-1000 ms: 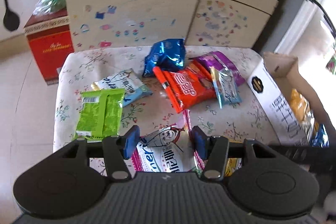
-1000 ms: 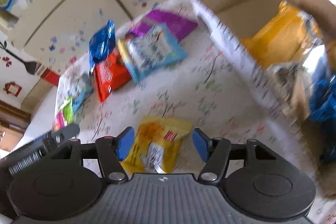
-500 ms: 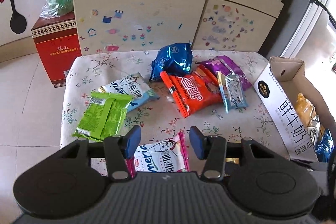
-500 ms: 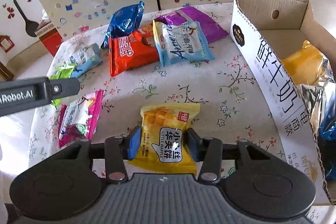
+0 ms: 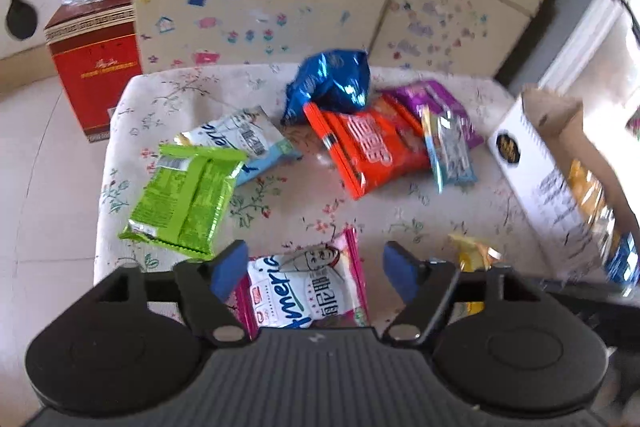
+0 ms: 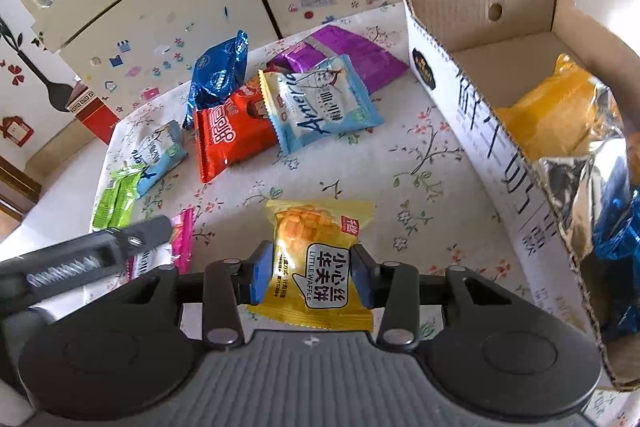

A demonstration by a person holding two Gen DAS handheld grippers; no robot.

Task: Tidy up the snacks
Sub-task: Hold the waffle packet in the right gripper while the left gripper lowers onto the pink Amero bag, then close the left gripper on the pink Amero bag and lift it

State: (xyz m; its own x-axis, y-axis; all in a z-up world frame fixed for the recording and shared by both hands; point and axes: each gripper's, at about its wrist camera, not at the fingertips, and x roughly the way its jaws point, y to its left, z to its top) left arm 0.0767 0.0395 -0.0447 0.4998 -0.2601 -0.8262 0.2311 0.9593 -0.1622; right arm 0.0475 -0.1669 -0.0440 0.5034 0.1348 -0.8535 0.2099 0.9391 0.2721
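Right wrist view: right gripper point(image 6: 311, 275) jaws have just been closing and clamp the yellow waffle packet point(image 6: 320, 263) at 6 o'clock on the table point(image 6: 424, 163), cardboard box point(image 6: 472, 115) at 3 o'clock. Left gripper point(image 5: 314, 269) jaws, just opening, stand wide over the pink packet point(image 5: 308, 291), untouched.

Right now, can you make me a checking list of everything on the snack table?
Surface: floral tablecloth, loose packets spread across it.
Job's things: yellow waffle packet; pink-edged white packet; green packet; red packet; blue foil bag; purple packet; two pale blue packets; open cardboard box already holding snacks.
Clutter: nothing seen.
Grippers: right gripper shut on the waffle packet; left gripper open, jaws just widened, pink-edged packet below untouched.
Cables: nothing seen.
Surroundings: sticker-covered cabinet; red carton on the floor.
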